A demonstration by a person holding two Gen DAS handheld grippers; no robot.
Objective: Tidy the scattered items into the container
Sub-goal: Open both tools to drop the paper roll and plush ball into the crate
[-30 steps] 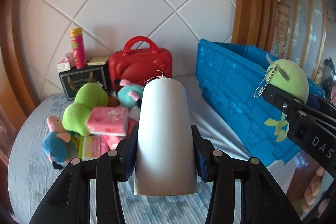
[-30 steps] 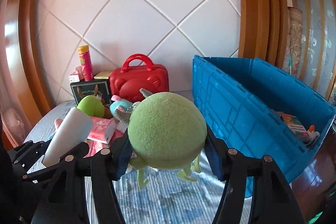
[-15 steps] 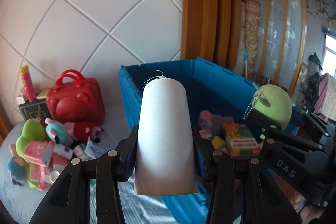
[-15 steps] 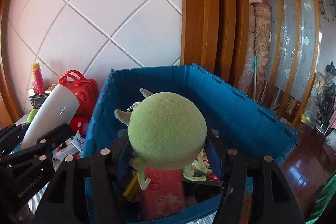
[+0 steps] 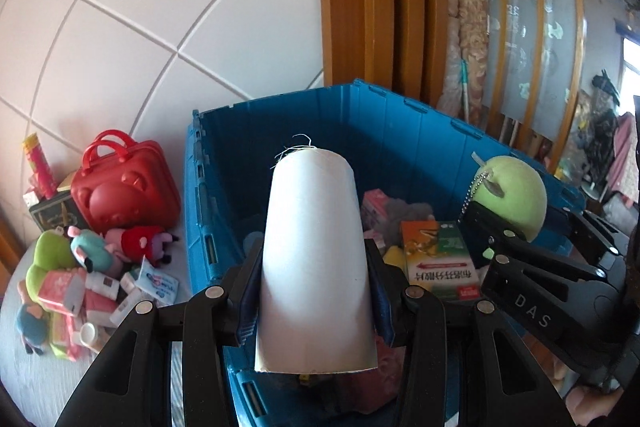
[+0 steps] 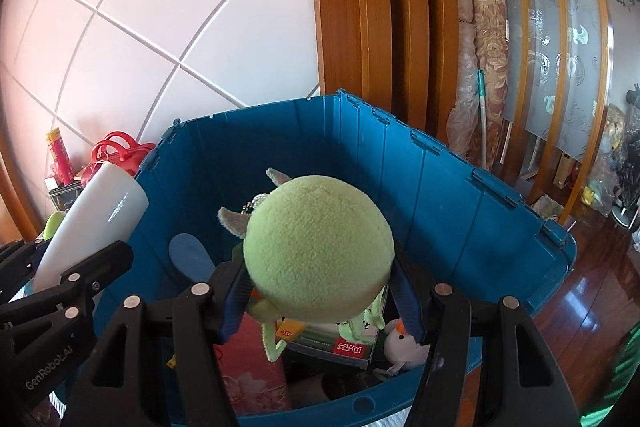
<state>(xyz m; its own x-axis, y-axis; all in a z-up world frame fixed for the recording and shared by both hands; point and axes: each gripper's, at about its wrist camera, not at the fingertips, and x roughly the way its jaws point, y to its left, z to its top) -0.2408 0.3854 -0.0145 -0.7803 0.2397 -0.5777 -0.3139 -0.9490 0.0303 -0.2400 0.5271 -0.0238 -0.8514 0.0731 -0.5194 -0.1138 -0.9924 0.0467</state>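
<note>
Left gripper (image 5: 316, 291) is clenched on a white tube (image 5: 316, 259): smooth, matte, tapered w/ rounded far tip, a stray thread at the top, flat cut end nearest the camera. Blue pads press both its sides; tube sticks up and fwd past the fingertips, over the near-left part of the blue crate (image 5: 400, 131).

Right gripper (image 6: 320, 291) is clamped on a green plush ball (image 6: 320, 247): fuzzy fleece, round, small grey horns, bead chain, thin green limbs dangling below. Ball bulges out above and in front of the pads, hanging over the crate's inside.

Crate: hard ribbed plastic, deep, open top. Inside: printed carton (image 5: 438, 263), pink pack (image 6: 248, 367), small white plush (image 6: 402, 345), other bits not clear.

Left of crate, on pale cloth: glossy red hard-shell case (image 5: 124, 187), soft toys (image 5: 100, 251), pink packets (image 5: 60, 287), tall red/yellow can (image 5: 38, 165), all in a heap, well apart from both grippers.
</note>
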